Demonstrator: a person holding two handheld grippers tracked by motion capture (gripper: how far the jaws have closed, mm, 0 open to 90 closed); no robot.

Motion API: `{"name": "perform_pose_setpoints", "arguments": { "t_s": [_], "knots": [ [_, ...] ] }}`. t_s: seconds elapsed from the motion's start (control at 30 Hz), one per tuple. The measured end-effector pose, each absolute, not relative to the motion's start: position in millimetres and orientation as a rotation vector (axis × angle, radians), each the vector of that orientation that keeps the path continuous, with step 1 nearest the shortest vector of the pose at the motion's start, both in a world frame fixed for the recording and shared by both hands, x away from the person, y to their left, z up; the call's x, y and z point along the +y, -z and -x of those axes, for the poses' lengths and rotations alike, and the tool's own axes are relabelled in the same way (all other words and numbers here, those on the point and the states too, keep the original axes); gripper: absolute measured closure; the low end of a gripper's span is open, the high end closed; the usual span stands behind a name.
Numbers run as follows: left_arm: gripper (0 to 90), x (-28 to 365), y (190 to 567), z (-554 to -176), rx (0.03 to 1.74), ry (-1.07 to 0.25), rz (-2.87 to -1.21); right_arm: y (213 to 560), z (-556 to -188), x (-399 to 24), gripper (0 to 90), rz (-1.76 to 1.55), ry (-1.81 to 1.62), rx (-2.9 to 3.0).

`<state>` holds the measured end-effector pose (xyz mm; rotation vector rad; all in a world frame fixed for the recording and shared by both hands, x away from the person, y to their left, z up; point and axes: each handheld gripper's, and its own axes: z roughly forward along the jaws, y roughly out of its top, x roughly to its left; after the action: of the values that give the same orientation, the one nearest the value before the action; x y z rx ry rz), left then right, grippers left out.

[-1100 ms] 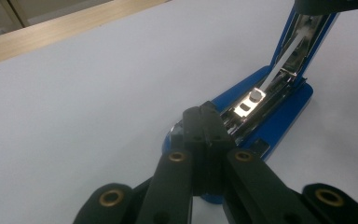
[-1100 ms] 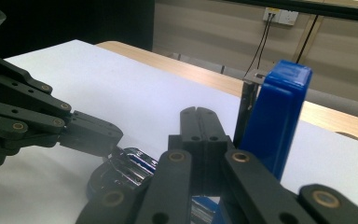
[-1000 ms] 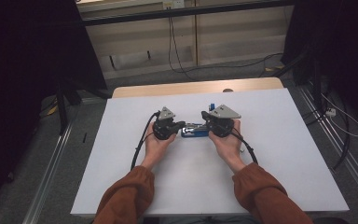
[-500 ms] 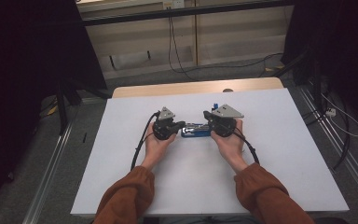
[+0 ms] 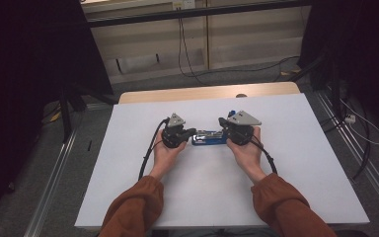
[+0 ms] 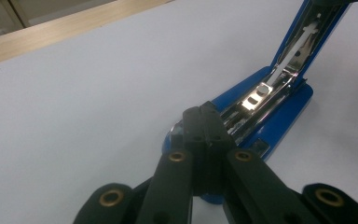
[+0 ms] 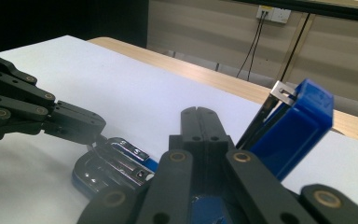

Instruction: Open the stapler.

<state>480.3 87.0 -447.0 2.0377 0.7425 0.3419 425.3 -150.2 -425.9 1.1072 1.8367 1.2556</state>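
White surface (image 5: pixel 296 187), wooden strip along its far edge. Blue stapler (image 5: pixel 208 138) lies flat near the middle, long axis running left-right, between the two hands. Its top cover is swung open and stands tilted up at the right end (image 7: pixel 292 126); metal staple channel exposed along the base (image 6: pixel 261 100).

No brand, label or readable writing on the stapler or either gripper; too small or blurred to tell in the high view.

Left tongs (image 5: pixel 191 132): jaws fully together, nothing clamped between them. Tips sit on or just over the left, front end of the stapler; in the left gripper view (image 6: pixel 204 122) they end right above the blue base and the start of the metal channel. Actual contact can't be confirmed.

Right tongs (image 5: pixel 222 122): also fully closed, nothing between the jaws. In the right gripper view (image 7: pixel 199 122) the tips sit just beside the raised cover, over the hinge end of the base. Touching or not: can't tell.

The two tongs point toward each other along the stapler, left at the front end, right at the hinge end.
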Motion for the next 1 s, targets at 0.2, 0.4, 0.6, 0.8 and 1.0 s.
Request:
{"name": "perform_pose_setpoints", "arguments": {
  "t_s": [0.2,0.4,0.6,0.8,1.0],
  "knots": [
    [90.0,87,447,-480,0.751,-0.335,-2.032,426,-424,-157,90.0,-1.135,-1.251,1.837],
    [90.0,87,447,-480,0.750,-0.336,-2.033,428,-423,-163,90.0,-1.142,-1.228,1.839],
    [90.0,87,447,-480,0.751,-0.335,-2.036,427,-423,-164,90.0,-1.142,-1.225,1.843],
    [90.0,87,447,-480,0.753,-0.334,-2.034,427,-422,-165,90.0,-1.135,-1.219,1.848],
    [90.0,87,447,-480,0.752,-0.335,-2.035,428,-422,-167,90.0,-1.136,-1.210,1.855]
  ]
}}
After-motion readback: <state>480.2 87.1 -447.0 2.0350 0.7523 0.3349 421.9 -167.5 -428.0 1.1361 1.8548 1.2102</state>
